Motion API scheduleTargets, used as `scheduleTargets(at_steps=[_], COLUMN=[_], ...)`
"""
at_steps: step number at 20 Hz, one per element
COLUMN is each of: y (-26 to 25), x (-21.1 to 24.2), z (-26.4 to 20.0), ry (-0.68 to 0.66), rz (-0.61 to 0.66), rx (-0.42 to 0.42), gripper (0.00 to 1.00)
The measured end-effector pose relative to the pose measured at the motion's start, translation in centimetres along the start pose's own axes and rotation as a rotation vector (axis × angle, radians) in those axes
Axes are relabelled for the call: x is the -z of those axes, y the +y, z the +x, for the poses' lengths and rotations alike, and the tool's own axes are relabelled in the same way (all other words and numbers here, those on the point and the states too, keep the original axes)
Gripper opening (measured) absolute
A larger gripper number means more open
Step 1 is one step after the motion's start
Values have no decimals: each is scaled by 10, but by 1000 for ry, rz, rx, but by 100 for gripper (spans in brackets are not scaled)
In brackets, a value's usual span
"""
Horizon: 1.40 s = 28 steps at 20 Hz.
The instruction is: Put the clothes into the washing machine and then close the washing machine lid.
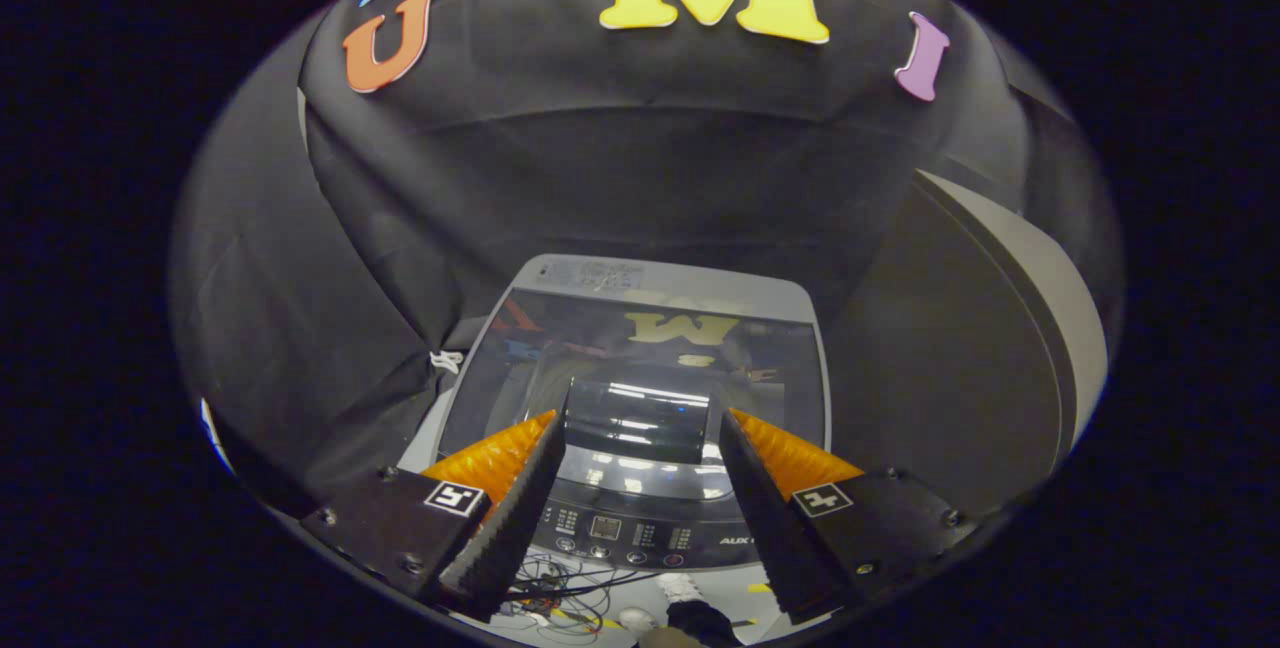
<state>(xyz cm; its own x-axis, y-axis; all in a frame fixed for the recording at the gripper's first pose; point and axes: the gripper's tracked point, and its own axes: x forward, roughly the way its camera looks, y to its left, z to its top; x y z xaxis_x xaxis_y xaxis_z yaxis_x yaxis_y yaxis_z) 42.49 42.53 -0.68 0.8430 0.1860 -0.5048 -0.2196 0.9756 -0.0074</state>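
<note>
Grey top-loading washing machine (640, 398) sits ahead of and below the tongs, its dark glossy glass lid (640, 368) down flat, reflecting the booth; grey curved panel (1040, 308) stands well off to the right; tongs (640, 433) held above the machine, pitched downward, orange-and-black fingers (505, 503) wide apart, gripping nothing, touching nothing; control panel (625, 533) lies between them, lettering "AUX" partly legible; loose wires (560, 588) beneath.

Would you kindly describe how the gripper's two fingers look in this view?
The gripper has two black wedge-shaped fingers with ribbed inner pads, orange ridged outer faces, and a small square black-and-white marker on each black screwed base.
</note>
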Motion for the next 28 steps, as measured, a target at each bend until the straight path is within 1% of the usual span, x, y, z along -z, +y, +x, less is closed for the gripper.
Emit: scheduleTargets(at_steps=[3,7,10,12,14,17,22,26,28], y=[-19,-60,-99,-133,-167,-221,-320,-375,-386], x=[-12,-36,-36,-31,-20,10,84,158,191], z=[-45,-120,-174,-207,-237,-278,-341,-377,-391], ry=[-86,-258,-371,-436,-471,-506,-544,-511,-498], rz=[6,-6,-15,-27,-7,60,110,183,191], rx=[-16,-9,1,32,59,103,195,231,225], gripper=[97,98,98,98,99,99,99,99,98])
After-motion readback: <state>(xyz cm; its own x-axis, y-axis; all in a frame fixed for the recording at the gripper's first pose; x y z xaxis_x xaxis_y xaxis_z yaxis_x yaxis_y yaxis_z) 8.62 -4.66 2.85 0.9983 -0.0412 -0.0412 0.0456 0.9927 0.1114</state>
